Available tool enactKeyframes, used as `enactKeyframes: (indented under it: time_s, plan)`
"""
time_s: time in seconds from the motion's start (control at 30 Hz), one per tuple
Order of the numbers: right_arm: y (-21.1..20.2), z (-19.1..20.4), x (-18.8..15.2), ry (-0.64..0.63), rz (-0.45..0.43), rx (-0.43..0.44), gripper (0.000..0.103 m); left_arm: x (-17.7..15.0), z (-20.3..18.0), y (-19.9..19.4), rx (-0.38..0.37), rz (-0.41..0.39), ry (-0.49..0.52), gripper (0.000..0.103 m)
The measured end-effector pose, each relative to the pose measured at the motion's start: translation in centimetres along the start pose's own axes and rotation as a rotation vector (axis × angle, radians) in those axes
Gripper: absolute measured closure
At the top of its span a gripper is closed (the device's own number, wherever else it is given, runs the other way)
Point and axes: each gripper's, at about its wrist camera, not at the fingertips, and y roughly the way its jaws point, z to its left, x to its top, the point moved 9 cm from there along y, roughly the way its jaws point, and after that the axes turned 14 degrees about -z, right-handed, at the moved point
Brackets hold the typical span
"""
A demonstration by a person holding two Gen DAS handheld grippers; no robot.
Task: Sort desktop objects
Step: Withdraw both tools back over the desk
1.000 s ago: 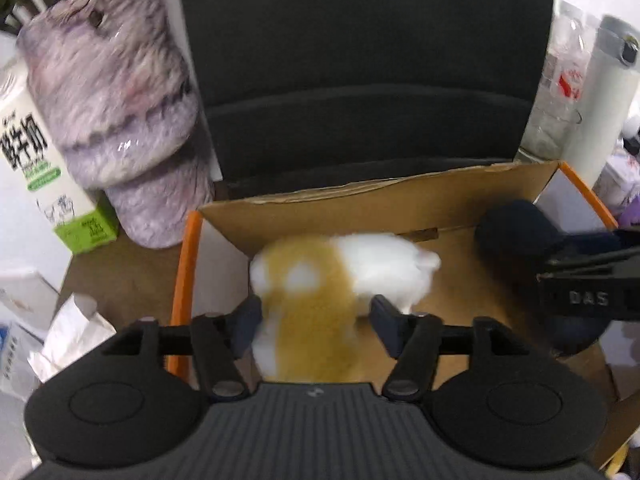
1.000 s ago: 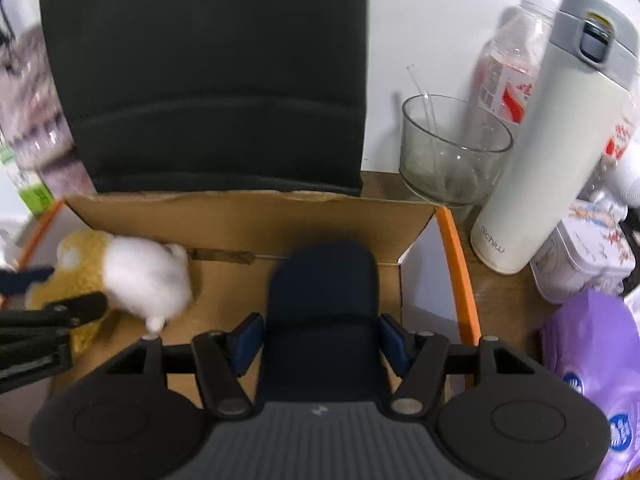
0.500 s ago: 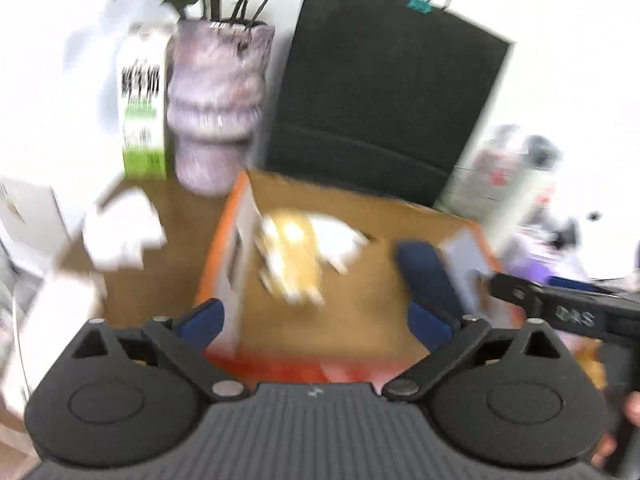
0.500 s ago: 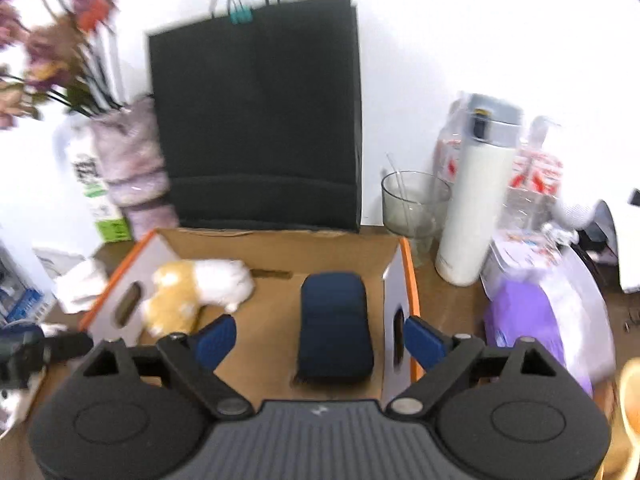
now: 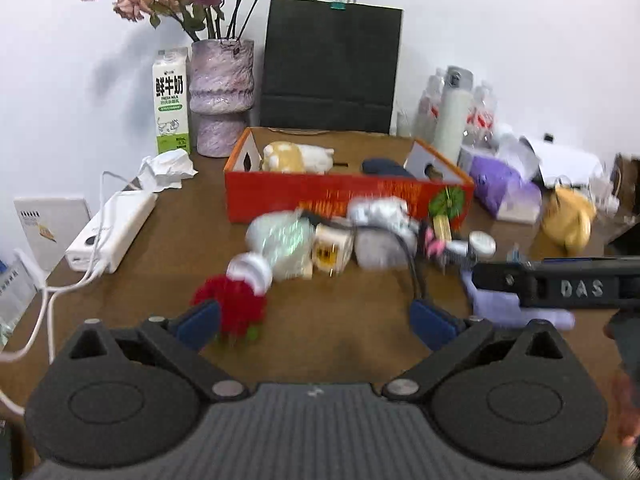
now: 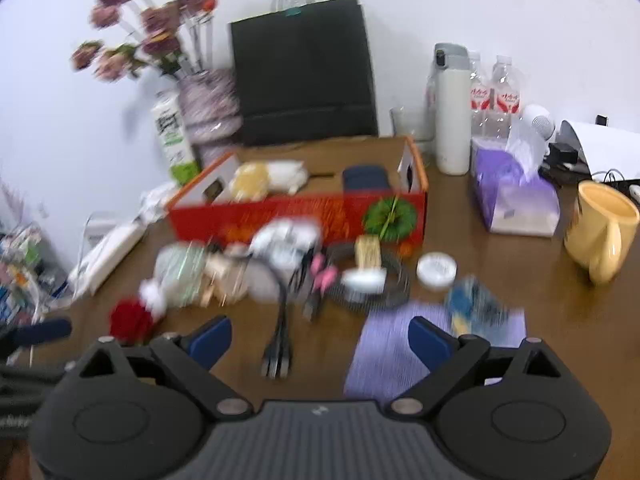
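Observation:
An orange-red cardboard box (image 5: 344,200) stands mid-table. Inside it lie a yellow-and-white plush toy (image 5: 296,158) and a dark blue case (image 5: 384,168), both free of the grippers. In front of the box is a blurred heap of small things: a red flower-like object (image 5: 236,308), a green-white packet (image 5: 284,244), a small box (image 5: 332,250) and a black cable (image 6: 280,340). My left gripper (image 5: 316,320) hovers open and empty over the near table. My right gripper (image 6: 320,340) is open too, with a purple cloth (image 6: 400,348) beneath it.
A black paper bag (image 5: 332,68), a flower vase (image 5: 220,96) and a milk carton (image 5: 171,100) line the back wall. At left are a white power bank (image 5: 112,232) and crumpled tissue (image 5: 164,168). At right stand a thermos (image 6: 452,112), purple tissue pack (image 6: 516,196) and yellow mug (image 6: 600,228).
Both grippers let go, the left of the plush toy and the right of the blue case, opened wide and pulled far back from the box. Both objects stay inside it.

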Motion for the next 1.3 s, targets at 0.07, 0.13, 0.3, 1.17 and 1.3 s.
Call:
enactKeyframes:
  time_s: [0.07, 0.13, 0.3, 1.17, 1.3]
  plan:
    - [-1.5, 0.1, -2.4, -0.033, 0.002, -0.010, 0.008, -1.7, 0.0, -1.2, 0.001, -0.020, 0.033, 0.000]
    - [-3.3, 0.3, -4.7, -0.063, -0.011, -0.024, 0.008, -3.2, -0.1, -2.0, -0.006, -0.015, 0.056, 0.000]
    - [-5.6, 1.1, -7.9, -0.009, 0.006, 0.042, 0.008, -6.5, -0.1, -2.7, -0.035, 0.063, 0.032, 0.000]
    - [-3.9, -2.3, -4.0, 0.010, -0.072, -0.064, 0.017, -2.7, 0.8, 1.0, 0.036, -0.061, 0.089, 0.000]
    - [-2.0, -4.2, -2.0, 0.017, -0.084, -0.104, 0.023, -0.9, 1.8, 3.3, 0.047, -0.051, 0.054, 0.004]
